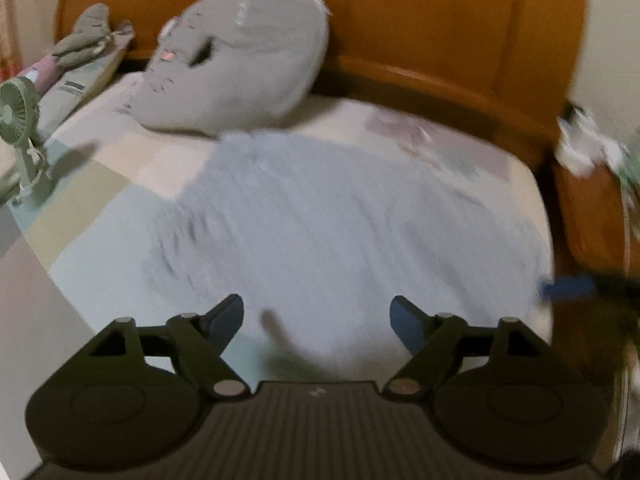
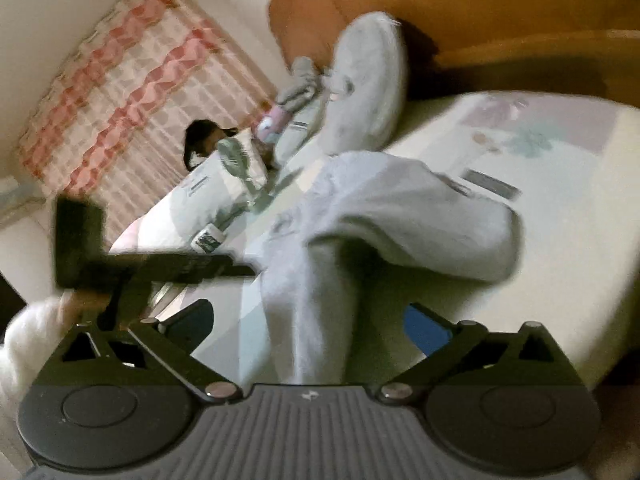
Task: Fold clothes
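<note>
Right wrist view: my right claw point(image 2: 308, 330) is hanging spread, the grey garment's point(image 2: 384, 216) long fold running straight ahead between unpressing fingers.

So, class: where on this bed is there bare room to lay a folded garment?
Free: the sheet between the pale blue garment and the orange headboard. Crowded: the side with the grey pillow, plush toy and green fan.
</note>
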### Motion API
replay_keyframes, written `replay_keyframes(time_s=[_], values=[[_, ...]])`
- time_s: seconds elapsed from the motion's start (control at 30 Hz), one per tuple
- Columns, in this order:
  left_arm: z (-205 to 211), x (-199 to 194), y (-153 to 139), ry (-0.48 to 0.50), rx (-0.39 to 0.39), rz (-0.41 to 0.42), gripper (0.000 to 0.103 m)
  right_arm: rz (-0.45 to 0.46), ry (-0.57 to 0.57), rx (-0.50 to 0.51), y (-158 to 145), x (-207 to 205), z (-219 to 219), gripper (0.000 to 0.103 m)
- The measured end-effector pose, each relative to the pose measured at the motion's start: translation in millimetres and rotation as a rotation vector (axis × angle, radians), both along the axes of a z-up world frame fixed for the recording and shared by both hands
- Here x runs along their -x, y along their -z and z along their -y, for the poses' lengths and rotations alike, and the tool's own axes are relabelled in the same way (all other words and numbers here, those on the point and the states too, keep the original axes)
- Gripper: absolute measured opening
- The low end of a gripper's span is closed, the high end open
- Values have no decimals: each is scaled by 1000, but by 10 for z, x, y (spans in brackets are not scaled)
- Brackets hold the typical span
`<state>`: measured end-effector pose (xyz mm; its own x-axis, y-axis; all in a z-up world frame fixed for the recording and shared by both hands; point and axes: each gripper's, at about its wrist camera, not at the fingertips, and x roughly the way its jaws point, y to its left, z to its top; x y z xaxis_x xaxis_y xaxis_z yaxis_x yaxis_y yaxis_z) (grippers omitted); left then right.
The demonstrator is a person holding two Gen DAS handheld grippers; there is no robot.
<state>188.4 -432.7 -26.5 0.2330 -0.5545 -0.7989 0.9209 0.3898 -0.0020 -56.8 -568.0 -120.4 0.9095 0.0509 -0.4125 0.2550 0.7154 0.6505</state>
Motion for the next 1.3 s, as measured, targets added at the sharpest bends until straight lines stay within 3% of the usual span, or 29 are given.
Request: replay_keyframes(time_s=[0.07, 0.27, 0.4, 0.6, 0.73, 1.0, 1.17, 1.3], values=[[-129, 189, 76, 32, -28, 15, 87, -65, 46, 72, -18, 54, 18, 103], [-375, 736, 343, 131, -109, 72, 90, -329, 98, 548, -64, -219, -112, 103], [-387, 990, 422, 185, -112, 90, 90, -415, 68, 731, 133, -548, -79, 103], [-355, 1088, 482, 212, -118, 116, 90, -421, 161, 756, 214, -738, 236, 103], [-350, 997, 497, 178, -113, 108, 90, -381, 301, 729, 6, -672, 573, 103], [-402, 888, 497, 146, -108, 109, 90, -373, 398, 707, -268, -351, 792, 103], [-445, 834, 507, 128, -125, 112, 90, -262, 336, 616, -434, -115, 613, 103], [-483, 792, 516, 106, -141, 111, 90, -128, 163, 600, -551, -229, 313, 103]])
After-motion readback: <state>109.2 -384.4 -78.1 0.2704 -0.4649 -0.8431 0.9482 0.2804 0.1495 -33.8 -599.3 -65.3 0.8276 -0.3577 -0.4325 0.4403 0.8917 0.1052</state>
